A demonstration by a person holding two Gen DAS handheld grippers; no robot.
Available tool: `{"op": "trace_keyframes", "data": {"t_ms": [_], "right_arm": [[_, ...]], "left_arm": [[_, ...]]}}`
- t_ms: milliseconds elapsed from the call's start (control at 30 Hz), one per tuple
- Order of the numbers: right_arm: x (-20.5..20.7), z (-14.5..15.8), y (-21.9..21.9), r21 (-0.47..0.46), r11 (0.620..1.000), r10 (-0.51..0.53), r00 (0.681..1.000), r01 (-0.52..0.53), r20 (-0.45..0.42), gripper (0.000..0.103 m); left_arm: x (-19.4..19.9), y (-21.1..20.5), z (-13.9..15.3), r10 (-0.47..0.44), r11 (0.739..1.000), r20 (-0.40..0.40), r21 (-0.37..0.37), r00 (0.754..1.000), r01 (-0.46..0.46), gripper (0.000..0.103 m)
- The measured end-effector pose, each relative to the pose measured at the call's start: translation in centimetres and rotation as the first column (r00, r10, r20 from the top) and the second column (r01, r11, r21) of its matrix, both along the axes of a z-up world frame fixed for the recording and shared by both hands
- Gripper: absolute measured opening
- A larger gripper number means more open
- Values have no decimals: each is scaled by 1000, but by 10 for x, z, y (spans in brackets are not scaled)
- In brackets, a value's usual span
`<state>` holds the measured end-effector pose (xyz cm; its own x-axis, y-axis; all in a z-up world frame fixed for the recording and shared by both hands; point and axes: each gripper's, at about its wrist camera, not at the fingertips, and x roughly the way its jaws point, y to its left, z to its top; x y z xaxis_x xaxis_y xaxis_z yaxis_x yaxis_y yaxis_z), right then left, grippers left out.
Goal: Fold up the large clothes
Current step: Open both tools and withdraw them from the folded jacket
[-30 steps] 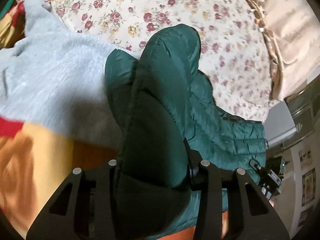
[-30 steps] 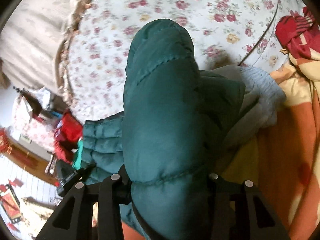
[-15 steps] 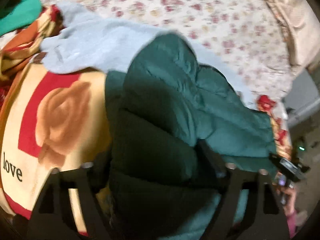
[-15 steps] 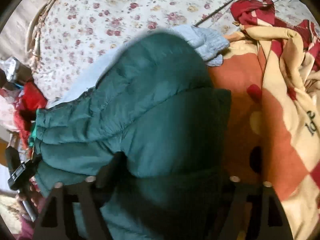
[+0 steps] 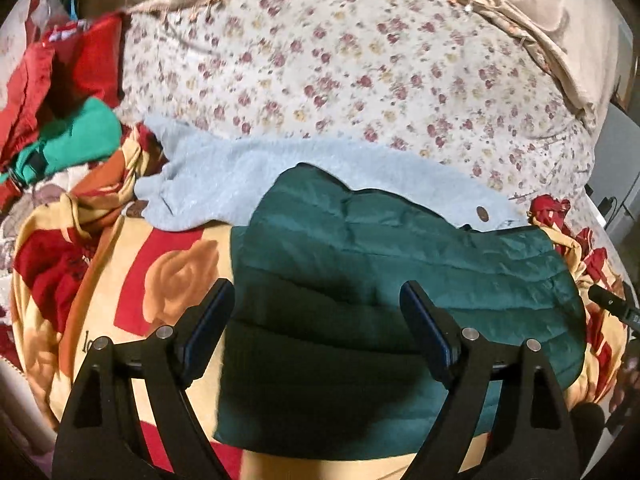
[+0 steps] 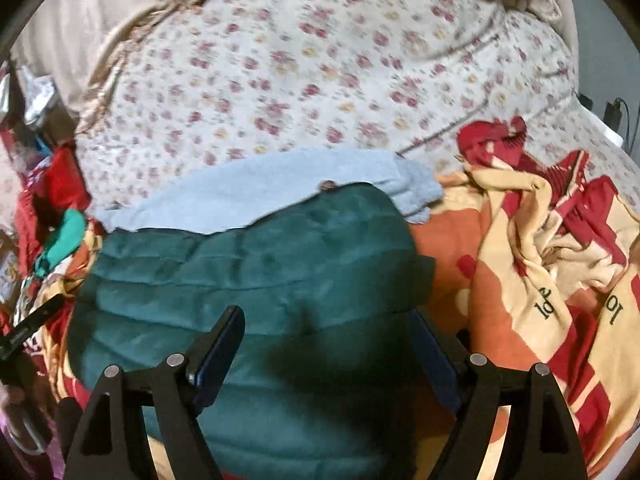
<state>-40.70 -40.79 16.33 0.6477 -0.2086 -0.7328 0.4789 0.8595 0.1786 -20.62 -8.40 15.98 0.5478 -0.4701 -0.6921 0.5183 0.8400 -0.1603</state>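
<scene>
- Left wrist view: the left gripper point(image 5: 318, 300) tilts downward over the green quilted jacket point(image 5: 400, 280), jaws spread wide, pads off the fabric.
- The right gripper point(image 6: 326, 328) tilts likewise, jaws released above the same jacket.
- The jacket lies folded on a rose-patterned blanket point(image 5: 172, 280), overlapping a pale blue garment point(image 5: 248, 172), with a floral sheet point(image 5: 360, 72) behind.

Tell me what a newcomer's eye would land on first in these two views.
The dark green quilted jacket, folded into a thick block, fills the middle of both views, lying on the red and cream rose blanket. The left tongs and right tongs stand open over its near edge. Behind it lies a pale blue sweater on the flowered bedspread.
</scene>
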Motion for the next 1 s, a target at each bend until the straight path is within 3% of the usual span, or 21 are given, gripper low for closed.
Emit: {"op": "trace_keyframes", "data": {"t_ms": [367,467,1000], "right_arm": [[6,1,93,-86,996,38,998,-33,52,90],[10,-1,106,-94,995,48,997,-43,56,97],[14,-9,129,-126,991,50,999,-47,18,98]], "left_arm": [[-49,-29,4,-15,999,72,33,997,13,85],[-59,-30,6,-17,999,99,36,995,13,85],[-81,-34,7,-11,996,194,86,981,-6,85]]}}
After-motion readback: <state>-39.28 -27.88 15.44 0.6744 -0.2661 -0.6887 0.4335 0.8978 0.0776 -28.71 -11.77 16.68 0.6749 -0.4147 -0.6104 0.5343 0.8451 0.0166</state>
